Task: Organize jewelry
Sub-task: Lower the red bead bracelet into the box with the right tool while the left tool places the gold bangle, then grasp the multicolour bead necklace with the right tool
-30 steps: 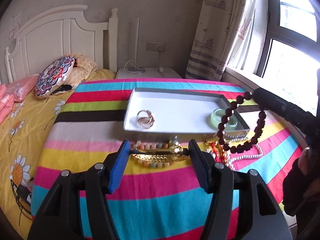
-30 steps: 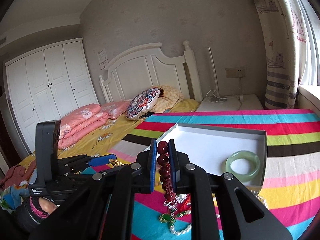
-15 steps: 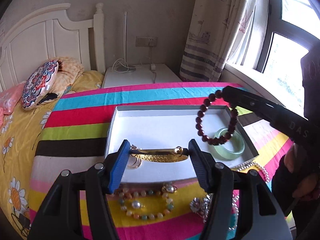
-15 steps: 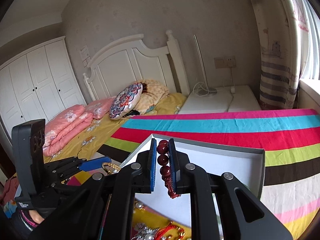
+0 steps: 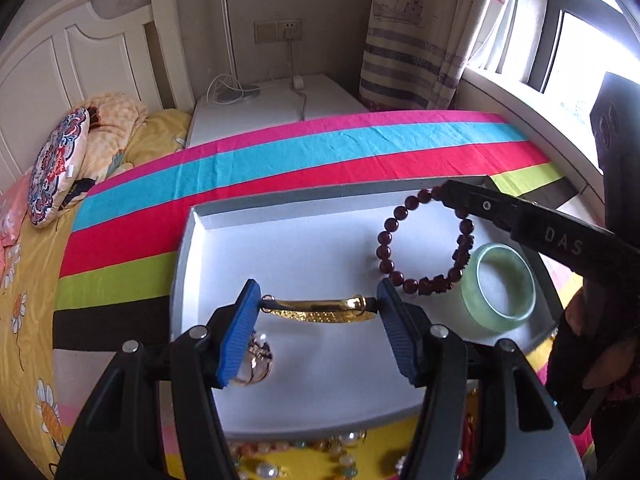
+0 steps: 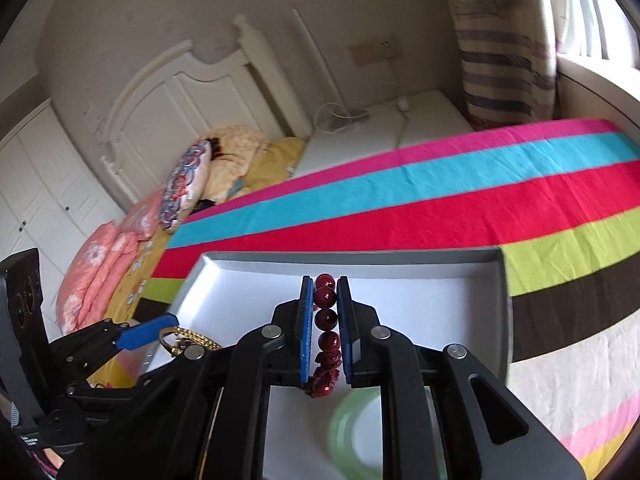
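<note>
Holding gold bangle, bead bracelet over tray

Bed with yellow floral sheet, striped multicolour cloth spread across it, grey-rimmed white tray lying on the cloth, loose pearl and bead strands on the cloth just beside the tray's near edge, patterned round cushion by the headboard.
</note>
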Demonstrator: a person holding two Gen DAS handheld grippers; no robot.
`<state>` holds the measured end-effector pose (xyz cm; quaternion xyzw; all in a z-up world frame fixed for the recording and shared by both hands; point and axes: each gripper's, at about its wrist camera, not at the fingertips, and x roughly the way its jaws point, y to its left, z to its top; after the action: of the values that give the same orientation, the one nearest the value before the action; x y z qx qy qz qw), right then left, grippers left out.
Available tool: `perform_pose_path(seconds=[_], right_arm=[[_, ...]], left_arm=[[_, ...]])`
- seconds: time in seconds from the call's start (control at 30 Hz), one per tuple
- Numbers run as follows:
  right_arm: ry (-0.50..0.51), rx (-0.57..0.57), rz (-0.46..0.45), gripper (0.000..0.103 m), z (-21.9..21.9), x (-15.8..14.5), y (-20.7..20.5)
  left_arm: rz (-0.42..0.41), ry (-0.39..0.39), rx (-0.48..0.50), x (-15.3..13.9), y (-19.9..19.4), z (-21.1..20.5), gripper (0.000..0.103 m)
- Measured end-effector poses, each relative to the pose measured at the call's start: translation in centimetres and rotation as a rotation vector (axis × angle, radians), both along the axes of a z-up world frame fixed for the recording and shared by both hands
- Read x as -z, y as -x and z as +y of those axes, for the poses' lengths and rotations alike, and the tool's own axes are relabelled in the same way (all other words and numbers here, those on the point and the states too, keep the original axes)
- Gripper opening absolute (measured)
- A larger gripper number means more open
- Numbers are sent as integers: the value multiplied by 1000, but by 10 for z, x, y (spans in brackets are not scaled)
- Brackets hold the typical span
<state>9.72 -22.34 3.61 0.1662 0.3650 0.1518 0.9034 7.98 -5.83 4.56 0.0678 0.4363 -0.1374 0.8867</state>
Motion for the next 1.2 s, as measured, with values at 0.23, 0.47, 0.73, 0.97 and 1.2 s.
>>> perform_pose_path(seconds=[0.23, 0.47, 0.73, 0.97, 1.2], right_arm=[[-31, 56, 45, 17, -22, 13, -3], [-34, 72, 2, 60, -31, 1, 16], [-10, 15, -92, 60, -28, -15, 64], [76, -63, -130, 61, -13, -19, 108], [135, -75, -144, 67, -2, -10, 146]], left_arm=[[48, 18, -39, 12, -22, -3, 63], [-25, 62, -141, -7, -21, 20, 91], [-151, 154, -281, -34, -4, 69, 94], [-239, 165, -298, -44, 66, 98, 101], [-243, 160, -379, -28, 127, 127, 101]])
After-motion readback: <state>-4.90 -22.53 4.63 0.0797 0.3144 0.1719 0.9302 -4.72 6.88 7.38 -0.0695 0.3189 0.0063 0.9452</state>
